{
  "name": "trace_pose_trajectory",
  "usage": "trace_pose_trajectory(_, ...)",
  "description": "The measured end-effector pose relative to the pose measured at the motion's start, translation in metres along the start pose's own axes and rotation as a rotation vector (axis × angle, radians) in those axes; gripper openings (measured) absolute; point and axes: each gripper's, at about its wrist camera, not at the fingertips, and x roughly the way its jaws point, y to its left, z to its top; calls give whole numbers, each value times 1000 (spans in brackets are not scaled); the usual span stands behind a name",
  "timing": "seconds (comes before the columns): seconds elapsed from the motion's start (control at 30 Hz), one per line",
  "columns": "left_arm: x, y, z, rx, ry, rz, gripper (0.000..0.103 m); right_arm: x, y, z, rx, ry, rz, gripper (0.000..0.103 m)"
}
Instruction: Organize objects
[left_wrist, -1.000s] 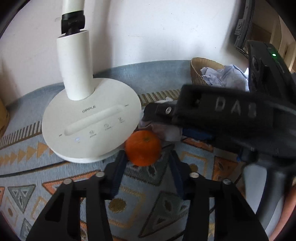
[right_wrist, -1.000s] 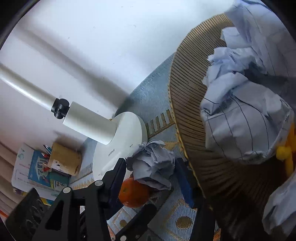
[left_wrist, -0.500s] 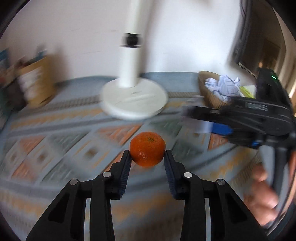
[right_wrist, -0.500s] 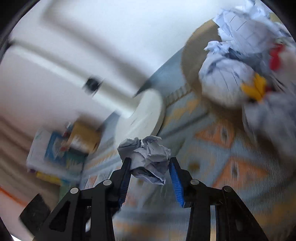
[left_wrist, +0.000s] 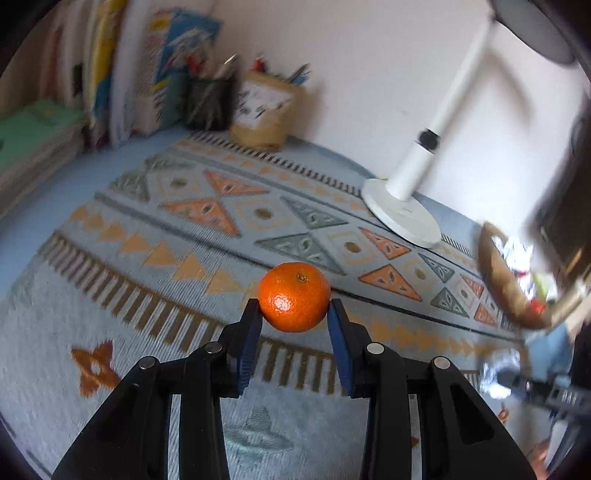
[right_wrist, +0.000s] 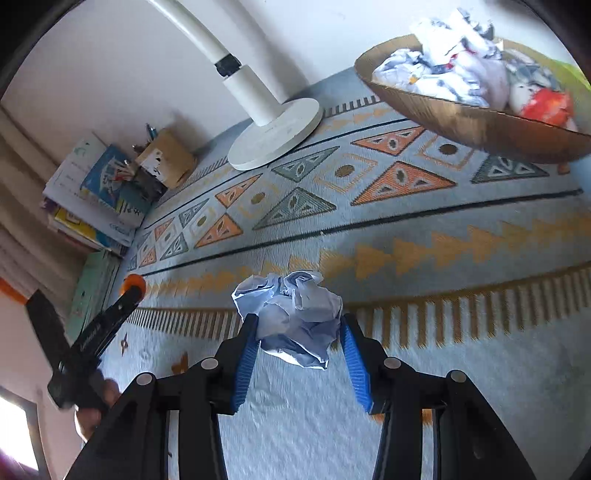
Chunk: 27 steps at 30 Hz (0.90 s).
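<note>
My left gripper (left_wrist: 293, 314) is shut on an orange tangerine (left_wrist: 294, 296) and holds it above the patterned cloth. The tangerine also shows at the left of the right wrist view (right_wrist: 134, 283), at the tip of the left gripper (right_wrist: 131, 291). My right gripper (right_wrist: 295, 328) is shut on a crumpled ball of bluish paper (right_wrist: 291, 314), held above the cloth. A woven basket (right_wrist: 476, 122) with several crumpled papers stands at the upper right; it also shows in the left wrist view (left_wrist: 506, 288).
A white desk lamp (left_wrist: 404, 214) stands on its round base near the wall; it also shows in the right wrist view (right_wrist: 275, 136). Pen holders (left_wrist: 266, 110) and stacked books (left_wrist: 37, 140) line the back left. The patterned cloth (left_wrist: 184, 229) covers the table.
Both grippers have pulled back and up from the lamp and basket, carrying the tangerine and the paper ball. The views now take in much more of the table.
</note>
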Motion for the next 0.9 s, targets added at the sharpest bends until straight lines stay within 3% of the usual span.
trace_pose_trajectory(0.1,-5,4,-1,-21,-36,-24,33,-11,0,-11,-33,-8,-26,80)
trace_pose_trajectory(0.3,-11,-4,-3,19,-67,-3,34,-29,10,-34,-158,-37,-119,83)
trace_pose_trajectory(0.4,-12,-7,-3,37,-69,-2,34,-22,27,-39,-245,-57,-214,86)
trace_pose_trajectory(0.57,-4,-16,-4,93,-8,-33,34,-1,48,-29,-383,-82,-339,86)
trace_pose_trajectory(0.77,1,-28,-8,166,24,-8,34,16,52,-16,-368,-77,-305,85)
trace_pose_trajectory(0.8,1,-29,-8,169,21,-3,34,19,50,-17,-360,-72,-294,82)
trace_pose_trajectory(0.83,0,-30,-9,172,16,-2,34,23,48,-20,-353,-67,-289,62)
trace_pose_trajectory(0.9,-1,-30,-9,173,11,3,34,23,44,-22,-336,-72,-281,54)
